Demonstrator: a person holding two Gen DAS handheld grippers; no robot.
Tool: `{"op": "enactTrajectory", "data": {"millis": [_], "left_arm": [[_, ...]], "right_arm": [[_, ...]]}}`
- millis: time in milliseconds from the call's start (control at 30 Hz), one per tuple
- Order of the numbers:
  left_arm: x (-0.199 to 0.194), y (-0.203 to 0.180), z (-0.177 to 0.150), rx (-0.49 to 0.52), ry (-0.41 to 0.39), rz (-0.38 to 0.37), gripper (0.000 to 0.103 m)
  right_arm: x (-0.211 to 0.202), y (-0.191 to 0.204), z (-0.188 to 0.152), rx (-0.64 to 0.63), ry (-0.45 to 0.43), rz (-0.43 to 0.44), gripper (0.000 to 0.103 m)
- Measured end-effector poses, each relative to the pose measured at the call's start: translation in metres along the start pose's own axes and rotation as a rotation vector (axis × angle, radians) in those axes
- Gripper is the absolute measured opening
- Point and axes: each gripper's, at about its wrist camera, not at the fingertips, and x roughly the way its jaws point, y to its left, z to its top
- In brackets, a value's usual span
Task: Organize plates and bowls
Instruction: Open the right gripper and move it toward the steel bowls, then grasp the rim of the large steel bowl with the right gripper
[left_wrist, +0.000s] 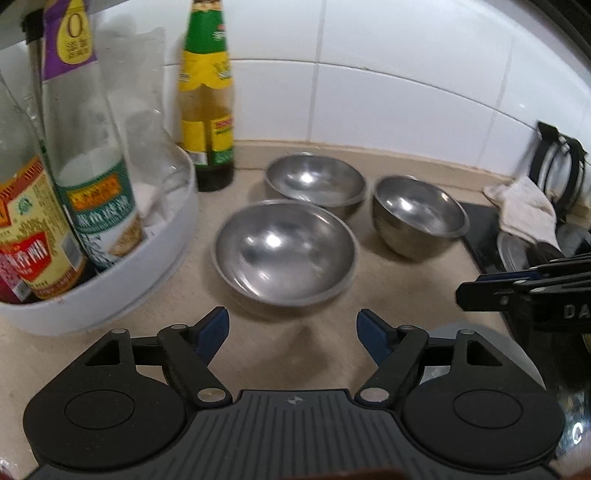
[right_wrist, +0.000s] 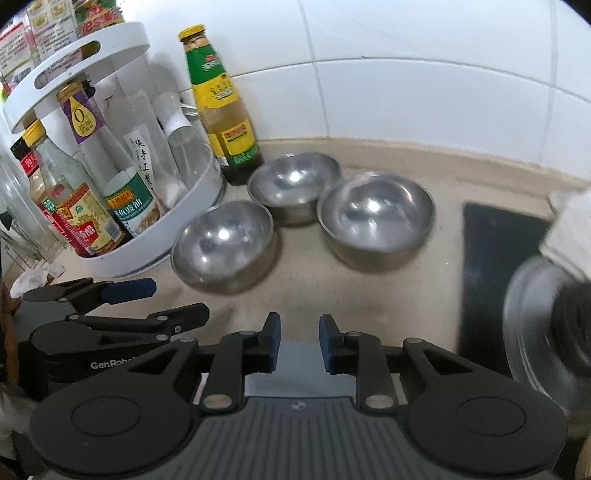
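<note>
On counter (left_wrist: 388, 288), three upright bowls (left_wrist: 284, 251)

The left gripper (left_wrist: 291, 334) is matte black plastic: two round pivot housings, triangular cut-outs in the linkage arms, silver rivets at the joints, and blue pads (left_wrist: 216, 330) on its fingertips. A ribbed dark grey plate with a small cross mark sits between the housings. The right gripper (right_wrist: 298, 341) has the same build, with blue-faced fingertips (right_wrist: 273, 341). White "GenRobo" lettering marks the left gripper's side in the right wrist view.
</note>
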Motion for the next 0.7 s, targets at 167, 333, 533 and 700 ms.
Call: {"op": "enactTrajectory", "data": {"millis": [167,333,533,700], "left_arm": [[0.013,0.016,0.017,-0.045,-0.008,0.029,0.084],[0.032,0.028,0.028,-0.086,0.019,0.045,0.084],[0.061,0.032,0.029,-0.095,0.091,0.008,0.070],[0.065,0.031,0.023,-0.086,0.130,-0.036,0.056]], "right_arm": [[0.040,0.007,0.029,0.001,0.038,0.020,0.027],[0.078,0.008,0.049,0.017,0.070,0.027,0.033],[0.113,0.009,0.060,0.025,0.125,0.054,0.035],[0.119,0.008,0.055,0.036,0.173,0.117,0.020]]}}
